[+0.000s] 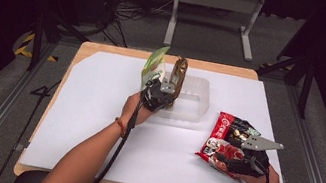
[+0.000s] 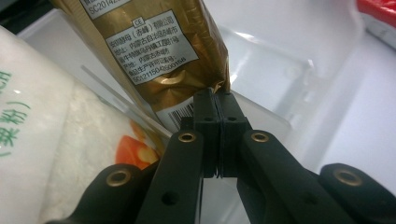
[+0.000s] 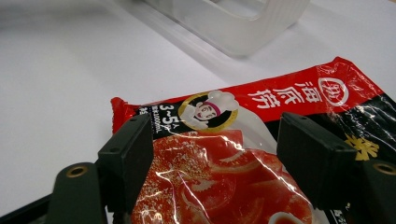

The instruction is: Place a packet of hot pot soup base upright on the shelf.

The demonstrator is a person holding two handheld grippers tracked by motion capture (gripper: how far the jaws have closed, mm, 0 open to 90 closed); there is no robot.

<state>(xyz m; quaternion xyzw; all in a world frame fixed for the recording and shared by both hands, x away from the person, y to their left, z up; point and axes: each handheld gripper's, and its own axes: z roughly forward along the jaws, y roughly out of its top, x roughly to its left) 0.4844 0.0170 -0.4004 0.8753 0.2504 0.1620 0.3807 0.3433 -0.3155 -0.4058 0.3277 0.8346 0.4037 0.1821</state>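
Jaws of left gripper [image 2: 218,100] clamped on gold packet [image 2: 154,51] standing in clear tray [image 1: 193,108], right gripper [image 3: 212,158] jaws apart astride red packet [image 3: 261,154]

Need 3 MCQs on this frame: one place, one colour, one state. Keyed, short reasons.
1. Where does the gold packet stand?
A. in the clear tray
B. on the floor
C. under the red packet

2. What is the main colour of the packet between the right gripper's fingers?
A. blue
B. red
C. yellow

3. How is the left gripper?
A. wide open
B. lying on the sheet
C. shut on the gold packet's edge

Key: 1 A, the high view shows it upright at the tray's left end. 2 B, the right gripper view shows red wrapping. 3 C, the left gripper view shows the fingers pressed together on its lower edge.
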